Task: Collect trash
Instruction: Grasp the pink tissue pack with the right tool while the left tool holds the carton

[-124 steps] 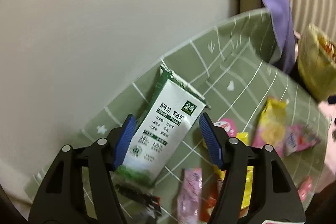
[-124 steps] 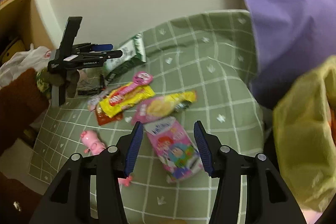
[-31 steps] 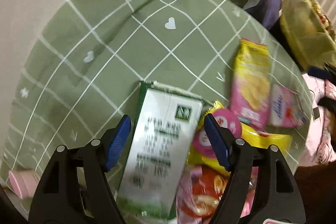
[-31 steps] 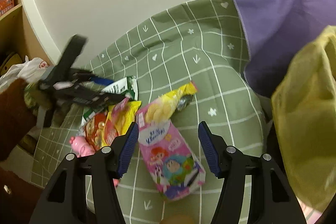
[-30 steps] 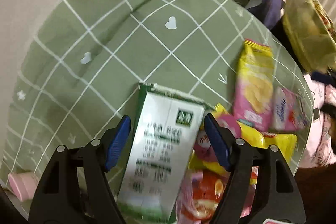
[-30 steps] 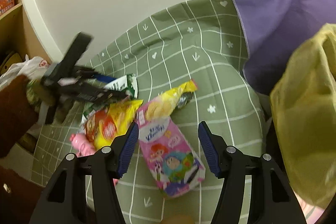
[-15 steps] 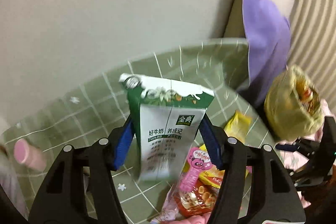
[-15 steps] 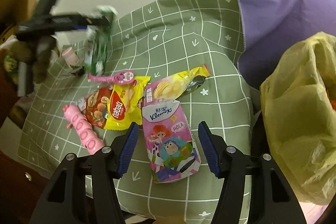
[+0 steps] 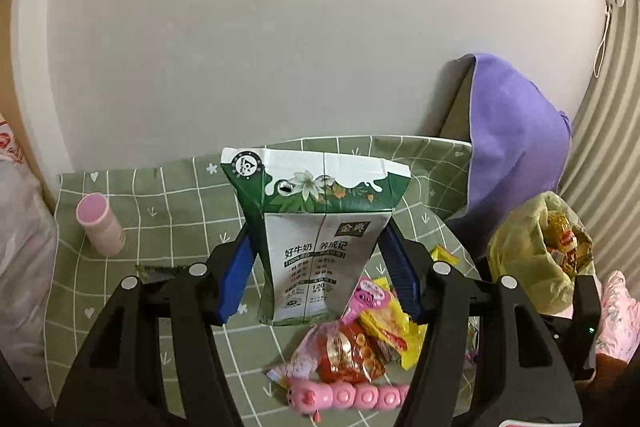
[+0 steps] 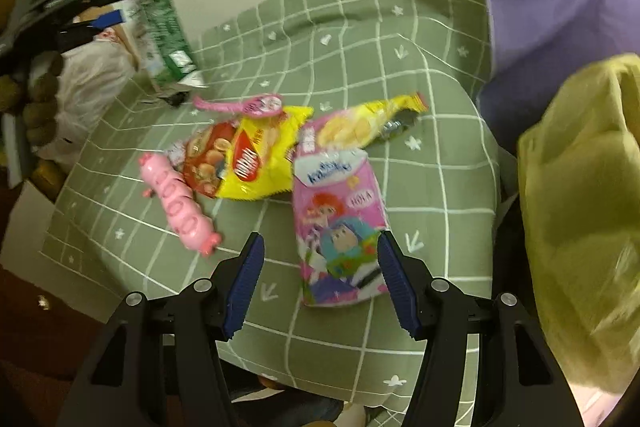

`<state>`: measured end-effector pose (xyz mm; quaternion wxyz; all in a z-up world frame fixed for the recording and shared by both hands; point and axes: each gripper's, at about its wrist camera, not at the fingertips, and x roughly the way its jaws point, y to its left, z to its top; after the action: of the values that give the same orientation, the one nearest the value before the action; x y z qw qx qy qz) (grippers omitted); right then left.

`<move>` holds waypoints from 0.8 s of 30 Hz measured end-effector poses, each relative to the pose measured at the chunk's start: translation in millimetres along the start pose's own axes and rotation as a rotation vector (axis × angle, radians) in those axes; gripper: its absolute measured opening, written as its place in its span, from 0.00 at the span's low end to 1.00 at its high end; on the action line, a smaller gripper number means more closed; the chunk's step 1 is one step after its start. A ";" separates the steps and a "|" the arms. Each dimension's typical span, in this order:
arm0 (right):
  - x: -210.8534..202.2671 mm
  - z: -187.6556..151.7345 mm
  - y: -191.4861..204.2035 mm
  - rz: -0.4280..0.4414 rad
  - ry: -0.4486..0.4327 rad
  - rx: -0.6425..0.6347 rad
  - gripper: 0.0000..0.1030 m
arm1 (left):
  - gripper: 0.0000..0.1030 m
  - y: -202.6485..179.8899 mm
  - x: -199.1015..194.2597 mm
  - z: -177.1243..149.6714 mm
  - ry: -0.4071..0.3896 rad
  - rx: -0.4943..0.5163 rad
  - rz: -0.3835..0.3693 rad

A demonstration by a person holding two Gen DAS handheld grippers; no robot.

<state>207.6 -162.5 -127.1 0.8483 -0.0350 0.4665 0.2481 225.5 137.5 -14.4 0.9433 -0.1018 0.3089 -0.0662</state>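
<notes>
Green-and-white milk carton [image 9: 320, 247] pinched upright in left gripper [image 9: 318, 271], clear of the cloth for carrying to the yellow trash bag [image 9: 540, 251]. Right gripper [image 10: 320, 279] wide open and empty, poised over pink tissue pack [image 10: 338, 227].

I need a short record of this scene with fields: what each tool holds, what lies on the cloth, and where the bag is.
left tool: shut on the milk carton, lifted off the green checked cloth
right tool: open, above the pink tissue pack
on cloth: yellow snack bag, pink pig toy
yellow trash bag: at the right, beside the cloth
</notes>
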 end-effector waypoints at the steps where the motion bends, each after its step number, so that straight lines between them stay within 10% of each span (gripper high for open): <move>1: 1.8 -2.5 -3.1 -0.018 -0.014 0.021 0.54 | 0.56 -1.3 -0.9 -2.6 0.002 -0.008 -0.001; 14: 23.6 -16.0 -0.5 -0.129 -0.049 0.066 0.49 | 0.56 4.7 -0.6 -26.2 0.062 -0.050 0.008; 18: 19.9 -15.7 20.8 -0.165 -0.072 -0.022 0.22 | 0.56 3.4 2.5 -26.9 0.074 -0.046 0.000; 24: -1.7 1.4 21.5 -0.081 -0.104 0.064 0.11 | 0.56 -0.2 1.1 -24.1 0.068 -0.029 -0.023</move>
<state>198.1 -144.0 -121.3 0.8813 -0.0139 0.4278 0.2001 212.0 133.5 -34.0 0.9298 -0.1167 0.3407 -0.0760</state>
